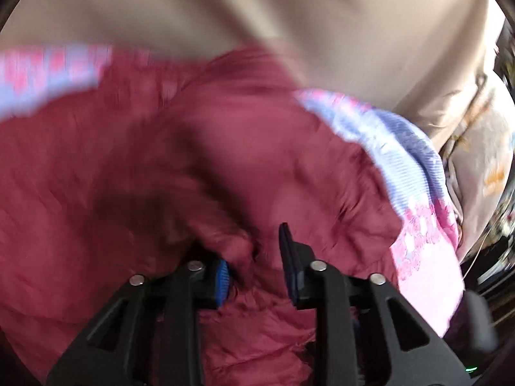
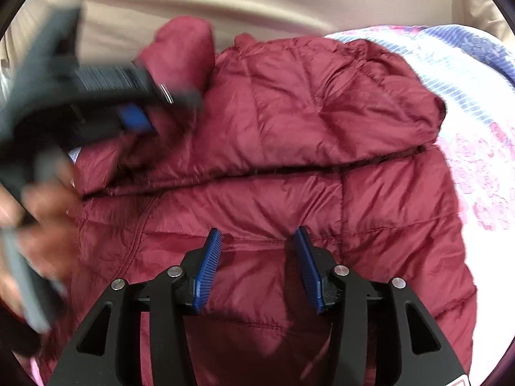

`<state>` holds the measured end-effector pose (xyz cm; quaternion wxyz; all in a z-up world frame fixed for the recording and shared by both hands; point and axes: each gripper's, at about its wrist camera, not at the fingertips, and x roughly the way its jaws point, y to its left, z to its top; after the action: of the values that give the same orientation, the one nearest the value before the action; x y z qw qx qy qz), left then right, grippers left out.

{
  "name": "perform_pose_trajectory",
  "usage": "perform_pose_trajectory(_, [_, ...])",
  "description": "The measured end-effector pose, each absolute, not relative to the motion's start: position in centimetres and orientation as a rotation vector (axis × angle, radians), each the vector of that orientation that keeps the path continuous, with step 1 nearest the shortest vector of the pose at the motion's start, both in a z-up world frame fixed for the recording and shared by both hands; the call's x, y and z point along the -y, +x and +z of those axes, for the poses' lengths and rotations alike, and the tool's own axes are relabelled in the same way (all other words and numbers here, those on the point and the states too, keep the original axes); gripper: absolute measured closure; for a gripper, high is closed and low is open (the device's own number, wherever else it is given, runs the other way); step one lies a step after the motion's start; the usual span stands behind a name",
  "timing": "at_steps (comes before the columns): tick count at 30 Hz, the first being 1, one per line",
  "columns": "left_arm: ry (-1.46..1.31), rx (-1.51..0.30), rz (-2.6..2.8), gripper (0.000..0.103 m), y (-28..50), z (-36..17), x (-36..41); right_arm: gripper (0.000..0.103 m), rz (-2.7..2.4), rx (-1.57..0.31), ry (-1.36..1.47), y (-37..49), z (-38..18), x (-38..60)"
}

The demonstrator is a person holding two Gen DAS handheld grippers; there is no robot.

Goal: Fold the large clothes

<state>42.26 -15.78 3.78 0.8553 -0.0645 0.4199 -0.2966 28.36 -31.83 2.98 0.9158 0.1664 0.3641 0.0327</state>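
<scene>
Jacket (image 2: 289,167) lying on sheet (image 2: 476,135).
Sheet showing right of jacket; plain bedding (image 2: 225,3) lying behind both; left gripper (image 2: 151,109) hanging over jacket's left part.

Floral sheet (image 2: 476,103), pink roses with blue-striped band, spread flat over beige bedding (image 2: 225,3). Patterned cream pillow (image 1: 482,160) at right edge, left wrist view.

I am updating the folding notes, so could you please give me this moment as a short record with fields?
garment: dark red quilted jacket, partly folded over itself
surface: floral pink and blue sheet
left gripper: open, a puff of jacket between the pads, grip unclear through blur
right gripper: open above the jacket, nothing between the pads
background: beige fabric
</scene>
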Motion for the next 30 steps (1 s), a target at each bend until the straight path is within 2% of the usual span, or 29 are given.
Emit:
perform_pose_trajectory(1, [-0.163, -0.891, -0.636, 0.075, 42.2, 3.3, 15.2, 0.055, 0.068, -0.727, 0.349, 28.0, 3.4, 32.1])
perform_pose_trajectory(2, [-0.212, -0.898, -0.665, 0.068, 41.8, 3.3, 13.7, 0.052, 0.067, -0.71, 0.356, 27.6, 3.7, 32.3])
perform_pose_trajectory(3, [-0.25, -0.896, -0.672, 0.053, 41.6, 3.6, 12.5, 0.049, 0.059, -0.688, 0.362, 27.2, 4.3, 32.7])
perform_pose_trajectory(4, [-0.289, -0.877, -0.672, 0.044, 41.0, 4.2, 10.7, 0.048, 0.058, -0.668, 0.368, 26.9, 5.0, 33.1])
perform_pose_trajectory(6, [-0.321, -0.805, -0.654, 0.011, 39.5, 5.7, 6.6, 0.041, 0.074, -0.642, 0.394, 26.7, 6.5, 34.0])
perform_pose_trajectory(7, [-0.318, -0.778, -0.635, 0.007, 38.8, 6.1, 4.8, 0.039, 0.087, -0.633, 0.412, 26.9, 7.4, 34.4])
perform_pose_trajectory(10, [-0.323, -0.775, -0.545, 0.007, 38.0, 6.1, -0.8, 0.033, 0.136, -0.622, 0.475, 28.4, 9.6, 35.2])
perform_pose_trajectory(12, [-0.399, -0.816, -0.485, 0.007, 38.3, 4.6, -4.6, 0.025, 0.186, -0.633, 0.506, 29.9, 10.5, 35.1])
perform_pose_trajectory(15, [-0.518, -0.882, -0.406, 0.009, 38.9, 2.1, -8.9, 0.025, 0.135, -0.682, 0.504, 32.6, 10.9, 34.8])
perform_pose_trajectory(20, [-0.63, -0.869, -0.409, 0.009, 38.6, 0.6, -12.3, 0.025, -0.053, -0.717, 0.462, 34.2, 9.1, 35.9])
perform_pose_trajectory(22, [-0.657, -0.883, -0.43, 0.009, 39.2, 0.5, -11.9, 0.035, -0.046, -0.783, 0.478, 35.4, 7.3, 36.2])
perform_pose_trajectory(24, [-0.682, -0.894, -0.444, 0.009, 40.0, 0.6, -11.3, 0.071, -0.005, -0.829, 0.525, 36.5, 6.3, 36.3])
perform_pose_trajectory(25, [-0.678, -0.895, -0.429, 0.01, 40.6, 0.6, -10.9, 0.08, 0.003, -0.83, 0.537, 36.8, 6.5, 36.2])
perform_pose_trajectory(26, [-0.67, -0.895, -0.404, 0.014, 41.0, 0.8, -10.6, 0.096, 0.008, -0.816, 0.535, 37.0, 7.1, 36.0])
perform_pose_trajectory(28, [-0.627, -0.9, -0.309, 0.026, 42.4, 0.6, -10.4, 0.097, 0.052, -0.723, 0.512, 36.6, 10.2, 35.2])
perform_pose_trajectory(30, [-0.538, -0.93, -0.208, 0.061, 43.7, 0.1, -10.1, 0.099, 0.138, -0.58, 0.493, 35.1, 14.3, 34.7])
